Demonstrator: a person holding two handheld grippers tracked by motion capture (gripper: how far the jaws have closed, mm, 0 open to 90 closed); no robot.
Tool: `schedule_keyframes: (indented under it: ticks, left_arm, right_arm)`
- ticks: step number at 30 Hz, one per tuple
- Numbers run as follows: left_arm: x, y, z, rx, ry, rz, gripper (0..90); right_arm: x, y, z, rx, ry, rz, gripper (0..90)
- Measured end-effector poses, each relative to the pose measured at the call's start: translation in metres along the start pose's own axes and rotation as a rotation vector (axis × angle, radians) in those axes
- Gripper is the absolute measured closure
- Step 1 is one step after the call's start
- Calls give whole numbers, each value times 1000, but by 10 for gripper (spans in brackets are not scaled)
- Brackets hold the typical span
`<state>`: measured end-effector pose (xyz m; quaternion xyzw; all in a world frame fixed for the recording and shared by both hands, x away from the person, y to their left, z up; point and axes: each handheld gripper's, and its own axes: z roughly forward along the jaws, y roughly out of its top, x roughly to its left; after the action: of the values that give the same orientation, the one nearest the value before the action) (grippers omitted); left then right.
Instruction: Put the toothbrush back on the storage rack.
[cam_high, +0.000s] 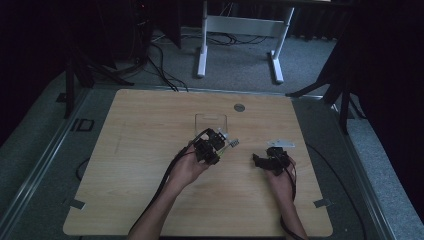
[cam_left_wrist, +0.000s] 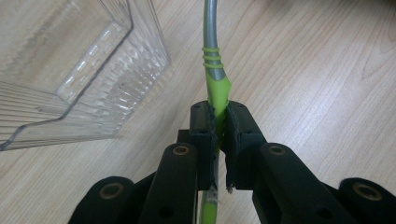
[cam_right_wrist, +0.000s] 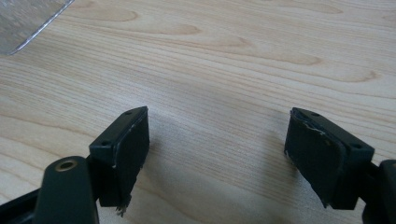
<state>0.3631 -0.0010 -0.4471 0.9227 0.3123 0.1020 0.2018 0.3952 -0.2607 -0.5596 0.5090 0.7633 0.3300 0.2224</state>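
Observation:
My left gripper (cam_left_wrist: 219, 119) is shut on a green-and-grey pen (cam_left_wrist: 214, 60), clamped by its green grip part; the grey barrel sticks out beyond the jaws. In the high view the left gripper (cam_high: 212, 145) holds the pen (cam_high: 233, 143) just right of and in front of a clear plastic box (cam_high: 210, 121). The clear box (cam_left_wrist: 70, 70) lies to the upper left in the left gripper view. My right gripper (cam_right_wrist: 217, 135) stands open over bare wood, nothing between its jaws; in the high view the right gripper (cam_high: 267, 161) sits right of centre.
The wooden table (cam_high: 150, 200) has a round grey cap (cam_high: 239, 107) near its far edge. Beyond the table stand a white desk frame (cam_high: 240, 30) and dark tripod legs on grey carpet. A corner of the clear box (cam_right_wrist: 28, 18) shows in the right gripper view.

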Motion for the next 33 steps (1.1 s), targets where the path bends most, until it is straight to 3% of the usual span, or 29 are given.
schedule_keyframes:
  ticks: [33]
  left_arm:
    - [6,-2,-14,-112,30,-38,825]
  right_arm:
    - [0,0,0,0,0,0,219]
